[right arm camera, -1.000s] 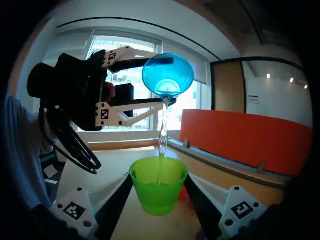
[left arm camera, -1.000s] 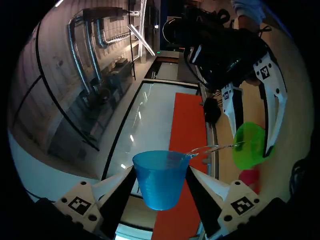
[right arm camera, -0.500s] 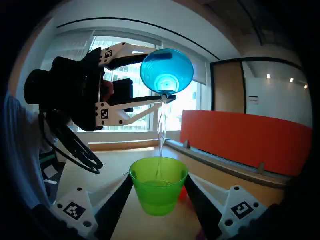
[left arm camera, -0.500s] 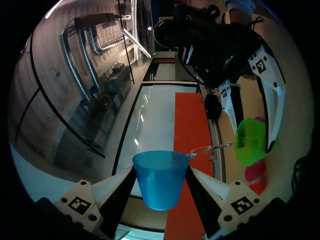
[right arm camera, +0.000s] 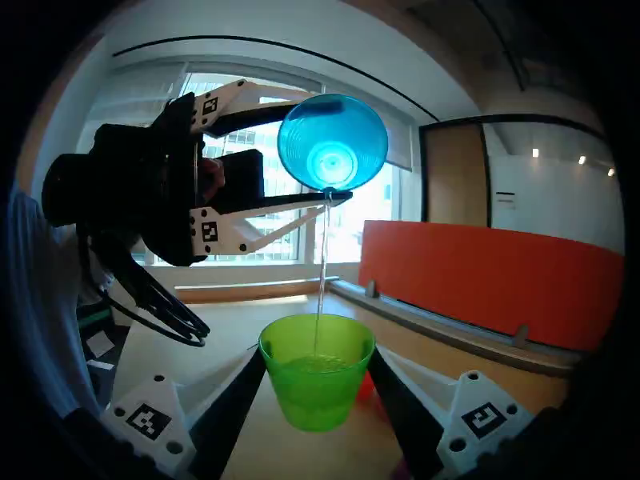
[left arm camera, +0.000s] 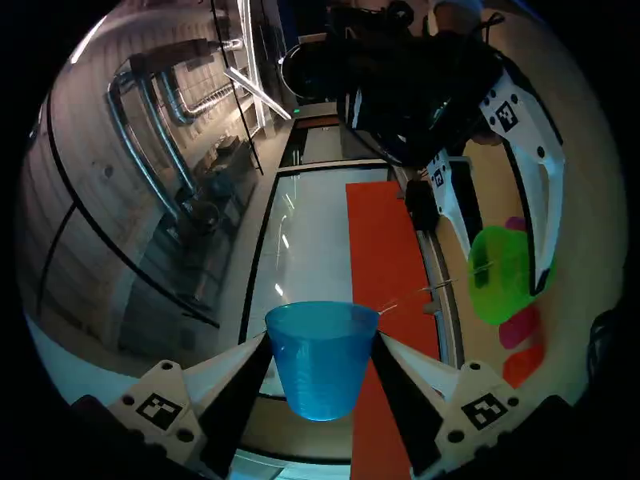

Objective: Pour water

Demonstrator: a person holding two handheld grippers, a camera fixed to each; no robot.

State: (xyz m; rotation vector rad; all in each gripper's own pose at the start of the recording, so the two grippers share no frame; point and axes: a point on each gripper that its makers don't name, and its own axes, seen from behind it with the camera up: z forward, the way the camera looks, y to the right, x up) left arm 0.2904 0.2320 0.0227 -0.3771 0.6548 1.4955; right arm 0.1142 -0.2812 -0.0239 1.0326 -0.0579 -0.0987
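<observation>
Both grippers clamped, left above right

The left gripper (left arm camera: 320, 346) presses both fingers on the blue cup (left arm camera: 322, 372); in the right gripper view it is turned sideways, high up, a hand (right arm camera: 210, 174) behind it. The right gripper (right arm camera: 318, 366) sits level below, both fingers on the green cup (right arm camera: 318, 388)

Probably an office: orange desk divider (right arm camera: 496, 280), wide windows (right arm camera: 352, 216), exposed ceiling pipes (left arm camera: 136, 152).

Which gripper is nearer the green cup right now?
Right. The right gripper is shut on the green cup, gripping it from both sides. The left gripper holds the blue cup tilted above it, linked only by the water stream.
</observation>
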